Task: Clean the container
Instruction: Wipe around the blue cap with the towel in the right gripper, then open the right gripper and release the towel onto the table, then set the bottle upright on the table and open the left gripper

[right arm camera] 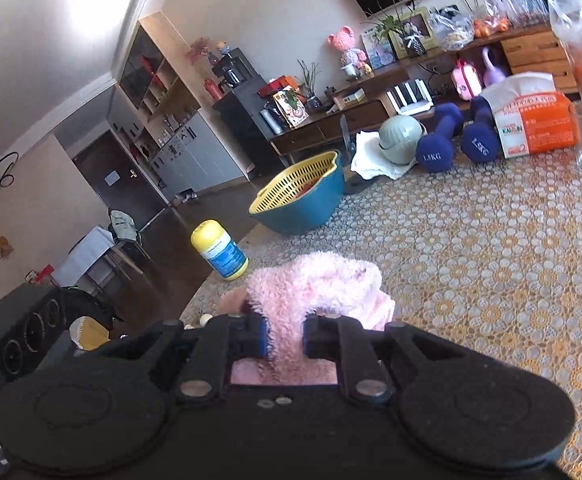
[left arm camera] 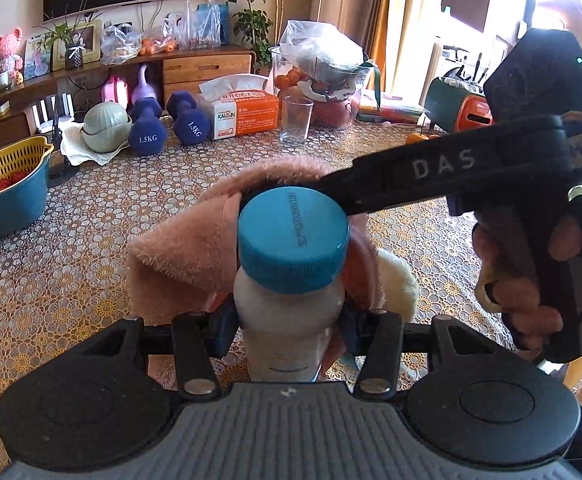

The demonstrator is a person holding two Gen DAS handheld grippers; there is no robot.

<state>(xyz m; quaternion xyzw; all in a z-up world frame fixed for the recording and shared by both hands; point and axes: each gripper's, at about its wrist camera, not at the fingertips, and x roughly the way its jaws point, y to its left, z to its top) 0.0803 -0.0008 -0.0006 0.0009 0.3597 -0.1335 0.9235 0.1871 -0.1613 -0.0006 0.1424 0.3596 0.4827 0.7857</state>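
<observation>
My left tongs (left arm camera: 287, 320) are closed on the body of a small white plastic bottle (left arm camera: 283, 320), just under its ribbed blue screw cap (left arm camera: 294, 240), and hold it above the middle of the worktop (left arm camera: 71, 264). My right tongs (right arm camera: 285, 338) are pinched tight on a fold of fluffy pink cloth (right arm camera: 315, 284). In the left view that cloth (left arm camera: 187, 248) wraps behind and beside the cap, and the black arm of the right tongs reaches across to touch the cap's far edge.

What could go wrong, as I judge it: the bottle is smooth and rounded, and gripped only at a narrow band near the shoulder, so a hard sideways rub from the cloth could twist it or slide it out of the left tongs. The pile is long and soft, so it may bunch up and skim over the cap's ridges instead of wiping them, or slip out of the right tongs if it snags. Pushing on the cap could also turn it; I cannot tell how tightly it is screwed.

The worktop carries a lace-patterned, glossy cover, which looks slippery for a dropped bottle. A clear drinking glass (left arm camera: 297, 120) stands well apart near the far edge, and a yellow-capped jar (right arm camera: 219, 250) sits near the left edge.
</observation>
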